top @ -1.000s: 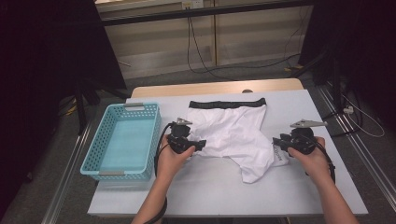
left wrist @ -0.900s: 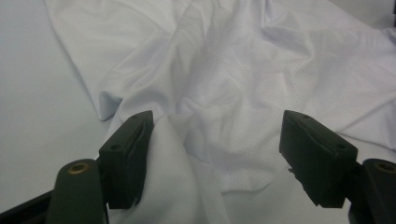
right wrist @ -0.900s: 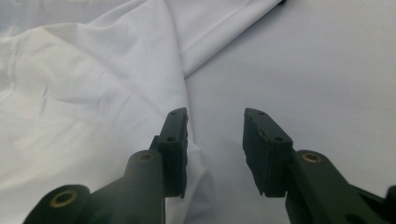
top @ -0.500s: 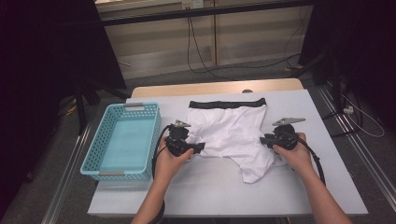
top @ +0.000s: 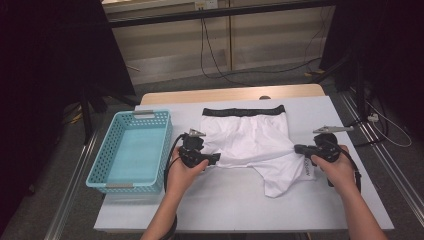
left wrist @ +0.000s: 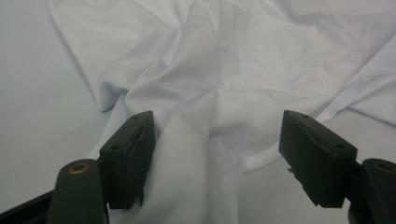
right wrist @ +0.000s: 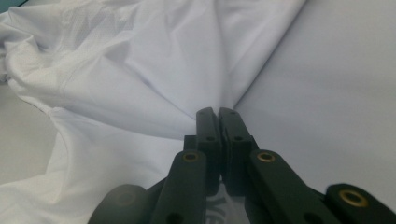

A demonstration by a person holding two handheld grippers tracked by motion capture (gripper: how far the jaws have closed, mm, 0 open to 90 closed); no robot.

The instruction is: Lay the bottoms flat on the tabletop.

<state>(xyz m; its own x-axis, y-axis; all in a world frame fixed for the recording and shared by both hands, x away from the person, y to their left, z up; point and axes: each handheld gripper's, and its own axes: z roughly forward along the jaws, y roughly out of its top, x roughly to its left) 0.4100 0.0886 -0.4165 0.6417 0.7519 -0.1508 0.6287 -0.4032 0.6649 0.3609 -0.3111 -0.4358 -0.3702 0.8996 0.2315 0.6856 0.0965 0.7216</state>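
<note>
We see our right gripper [right wrist: 218, 112], whose jaws have just been closing, pinched on the three o'clock edge of the white boxer shorts with a black waistband [top: 247, 142] at table centre, our left gripper [left wrist: 217, 140] gaping over their nine o'clock hem, beside the turquoise plastic mesh basket [top: 131, 150].

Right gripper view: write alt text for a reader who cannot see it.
The right claw has just closed, its two black jaws pressed together on the edge of white boxer shorts. The crumpled fabric spreads up and to the left, lying on a pale grey table that shows bare at right.
</note>
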